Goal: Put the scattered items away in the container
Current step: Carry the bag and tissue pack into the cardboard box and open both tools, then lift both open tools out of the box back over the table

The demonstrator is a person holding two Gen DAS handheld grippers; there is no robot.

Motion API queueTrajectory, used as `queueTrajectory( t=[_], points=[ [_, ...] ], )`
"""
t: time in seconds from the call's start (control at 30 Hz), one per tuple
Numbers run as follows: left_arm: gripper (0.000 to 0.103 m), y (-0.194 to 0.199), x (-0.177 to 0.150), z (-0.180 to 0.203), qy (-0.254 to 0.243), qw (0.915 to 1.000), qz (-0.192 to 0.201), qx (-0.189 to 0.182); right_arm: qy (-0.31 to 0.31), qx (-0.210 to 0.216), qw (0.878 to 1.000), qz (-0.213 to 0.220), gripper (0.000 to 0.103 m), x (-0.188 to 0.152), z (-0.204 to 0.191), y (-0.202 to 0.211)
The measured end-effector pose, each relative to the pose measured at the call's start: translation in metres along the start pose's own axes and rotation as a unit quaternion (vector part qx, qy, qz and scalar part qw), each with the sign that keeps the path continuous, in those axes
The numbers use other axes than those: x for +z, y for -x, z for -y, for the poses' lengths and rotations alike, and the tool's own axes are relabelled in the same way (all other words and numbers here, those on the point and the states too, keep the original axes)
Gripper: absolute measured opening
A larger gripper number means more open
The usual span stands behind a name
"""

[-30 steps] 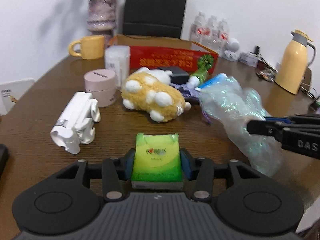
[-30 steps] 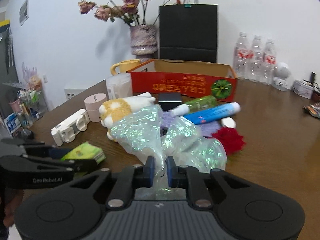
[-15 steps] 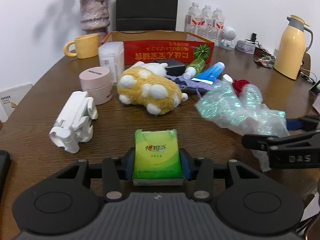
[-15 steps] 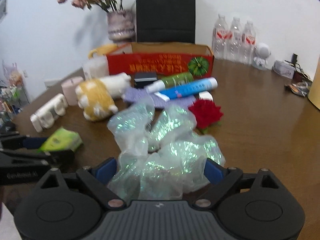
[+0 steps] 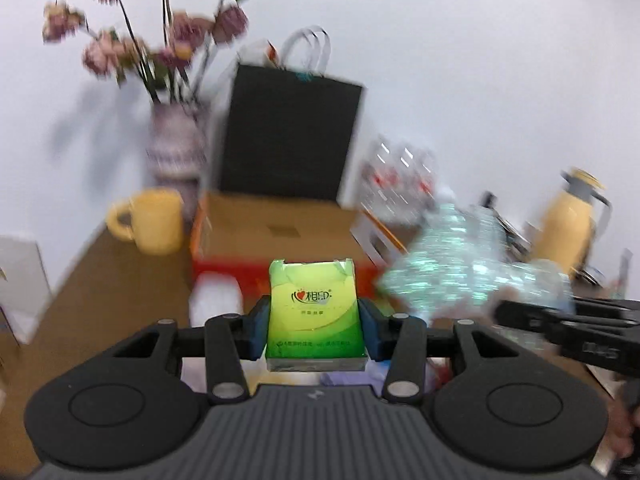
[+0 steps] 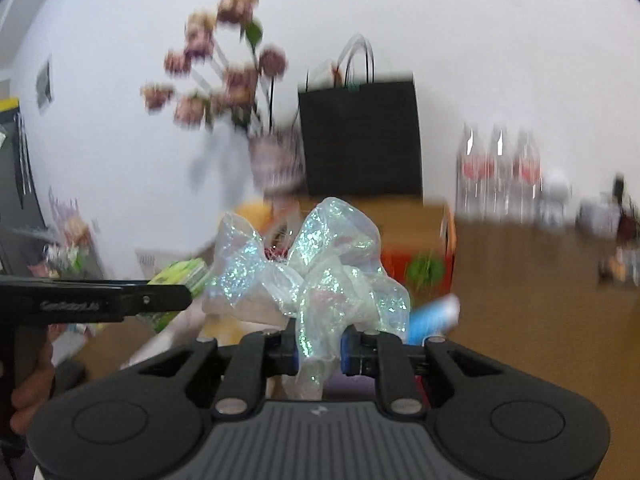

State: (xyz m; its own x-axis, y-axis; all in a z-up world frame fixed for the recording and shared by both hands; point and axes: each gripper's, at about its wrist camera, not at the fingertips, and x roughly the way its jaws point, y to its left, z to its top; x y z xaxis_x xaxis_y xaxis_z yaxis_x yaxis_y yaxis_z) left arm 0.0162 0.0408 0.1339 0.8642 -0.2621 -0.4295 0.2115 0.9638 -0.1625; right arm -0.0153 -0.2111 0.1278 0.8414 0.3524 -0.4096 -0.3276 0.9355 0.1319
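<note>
My left gripper (image 5: 316,332) is shut on a green tissue pack (image 5: 316,316) and holds it in the air just before the red-sided cardboard box (image 5: 280,232). My right gripper (image 6: 319,350) is shut on a crumpled iridescent plastic bag (image 6: 316,272), also lifted, in front of the same box (image 6: 416,216). The bag (image 5: 460,264) shows at the right of the left wrist view, held by the right gripper (image 5: 560,320). The tissue pack (image 6: 180,276) and the left gripper (image 6: 100,304) show at the left of the right wrist view. Both views are motion-blurred.
A yellow mug (image 5: 152,220), a vase of dried flowers (image 5: 176,148) and a black paper bag (image 5: 292,136) stand around the box. Water bottles (image 6: 500,168) and a yellow thermos (image 5: 572,216) are at the right. A blue tube (image 6: 432,316) lies on the brown table (image 6: 540,320).
Both grippers have risen from the table and moved toward the box, the left with the tissue pack, the right with the plastic bag. The right jaws have closed on the bag again.
</note>
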Motion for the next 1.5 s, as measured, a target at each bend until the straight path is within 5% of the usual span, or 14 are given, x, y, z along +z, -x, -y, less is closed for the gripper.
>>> queueTrajectory(
  t=[0.27, 0.33, 0.53, 0.7, 0.8, 0.87, 0.97, 1.13, 1.27, 1.5],
  points=[
    [0.046, -0.133, 0.106, -0.027, 0.013, 0.999, -0.028, 0.033, -0.039, 0.017, 0.999, -0.001, 0.018, 0.1, 0.052, -0.107],
    [0.046, -0.175, 0.125, -0.041, 0.034, 0.9972, -0.068, 0.002, -0.048, 0.018, 0.998, -0.03, 0.02, 0.121, 0.067, -0.151],
    [0.046, -0.309, 0.129, -0.068, 0.027, 0.9796, -0.183, 0.078, -0.097, 0.019, 0.982, -0.16, 0.021, 0.144, 0.102, -0.298],
    [0.046, -0.355, 0.115, -0.077, 0.024, 0.9712, -0.215, 0.1, -0.086, -0.004, 0.97, -0.227, 0.021, 0.129, 0.107, -0.375],
    [0.046, -0.373, 0.112, -0.079, 0.013, 0.9667, -0.231, 0.11, -0.081, -0.007, 0.965, -0.251, 0.022, 0.123, 0.104, -0.401],
    [0.047, -0.381, 0.109, -0.078, 0.004, 0.9627, -0.244, 0.117, -0.073, -0.007, 0.961, -0.266, 0.033, 0.119, 0.098, -0.416],
    [0.054, -0.389, 0.103, -0.075, -0.014, 0.9553, -0.267, 0.127, -0.072, 0.001, 0.959, -0.274, 0.066, 0.114, 0.092, -0.428],
    [0.083, -0.379, 0.105, -0.078, -0.01, 0.9579, -0.257, 0.128, -0.063, -0.004, 0.958, -0.278, 0.069, 0.115, 0.088, -0.424],
    [0.083, -0.361, 0.113, -0.077, 0.023, 0.959, -0.268, 0.09, -0.08, -0.004, 0.958, -0.274, 0.081, 0.124, 0.095, -0.406],
    [0.089, -0.303, 0.121, -0.054, 0.01, 0.9619, -0.261, 0.081, -0.079, -0.03, 0.955, -0.285, 0.082, 0.139, 0.096, -0.349]
  ],
)
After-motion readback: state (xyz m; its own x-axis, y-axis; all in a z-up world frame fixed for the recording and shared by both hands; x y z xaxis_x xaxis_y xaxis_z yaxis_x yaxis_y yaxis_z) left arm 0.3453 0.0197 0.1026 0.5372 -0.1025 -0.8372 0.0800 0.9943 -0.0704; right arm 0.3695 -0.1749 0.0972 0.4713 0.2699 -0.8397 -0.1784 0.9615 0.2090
